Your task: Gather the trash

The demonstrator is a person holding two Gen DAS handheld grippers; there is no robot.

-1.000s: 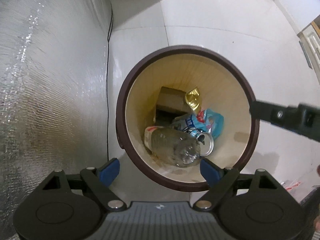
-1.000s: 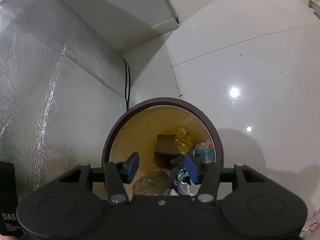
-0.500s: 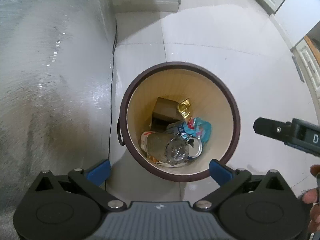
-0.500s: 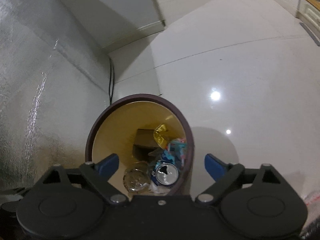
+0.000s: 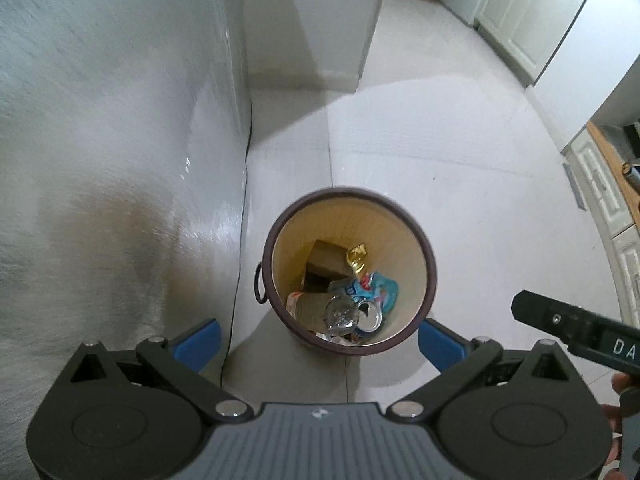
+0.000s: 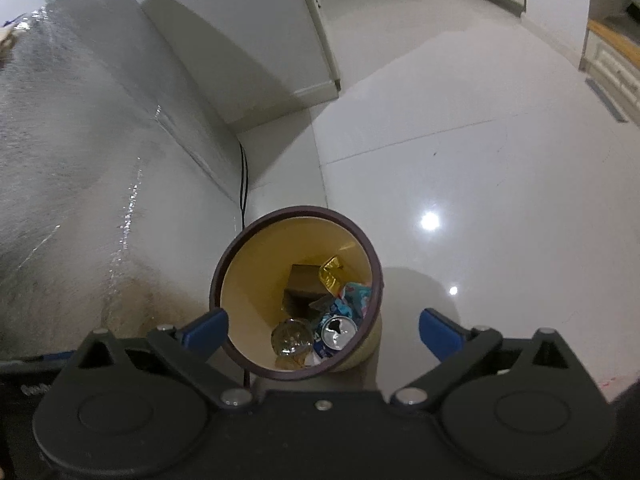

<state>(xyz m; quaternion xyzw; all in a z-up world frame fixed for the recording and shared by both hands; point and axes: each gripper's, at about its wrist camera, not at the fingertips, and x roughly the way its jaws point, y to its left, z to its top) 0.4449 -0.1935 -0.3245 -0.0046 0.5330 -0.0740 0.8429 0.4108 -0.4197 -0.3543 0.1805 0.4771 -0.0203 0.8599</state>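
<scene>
Trash fills the bottom of the round bin [image 5: 427,254] standing on the tiled floor [image 5: 460,168] just beside the silver foil-covered wall [image 5: 112,152]: a clear plastic bottle [image 5: 340,314], an opened drink can [image 5: 371,317], a brown cardboard box [image 5: 326,258], a gold wrapper [image 5: 356,256] and a blue packet [image 5: 382,288]. Above the bin, the left hand-held gripper [image 5: 318,340] has its blue pads spread wide with nothing between them. The right hand-held gripper [image 6: 320,328], also above the bin, is opening its jaws and holds nothing.

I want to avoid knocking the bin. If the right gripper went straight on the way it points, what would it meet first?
Probably the trash bin, near its rim; depth is unclear.
</scene>
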